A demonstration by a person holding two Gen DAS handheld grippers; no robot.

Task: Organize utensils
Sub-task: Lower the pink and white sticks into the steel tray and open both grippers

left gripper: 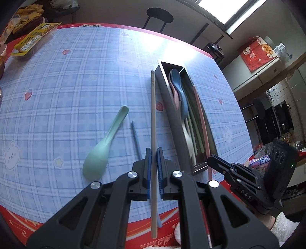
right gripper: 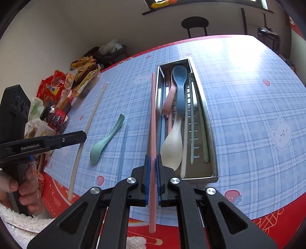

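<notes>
My left gripper point(left gripper: 154, 153) is shut on a beige chopstick point(left gripper: 153, 118) and holds it over the table, left of the steel utensil tray point(left gripper: 168, 107). My right gripper point(right gripper: 153, 160) is shut on a pink chopstick point(right gripper: 153, 115) along the steel utensil tray's point(right gripper: 210, 134) left wall. In the tray lie a blue spoon point(right gripper: 179, 82), a pink spoon point(right gripper: 169, 99), a white spoon point(right gripper: 172, 145) and green chopsticks point(right gripper: 192, 122). A green spoon point(left gripper: 101, 151) and a blue chopstick point(left gripper: 135, 138) lie on the tablecloth; both show in the right wrist view, the green spoon point(right gripper: 105, 141) and the blue chopstick point(right gripper: 122, 151).
Snack packets and a jar point(right gripper: 57, 116) crowd the table's left side in the right wrist view. A yellow packet point(left gripper: 32, 40) lies at the far left corner. A black stool point(left gripper: 158, 15) stands beyond the table. The red table border point(left gripper: 28, 224) marks the near edge.
</notes>
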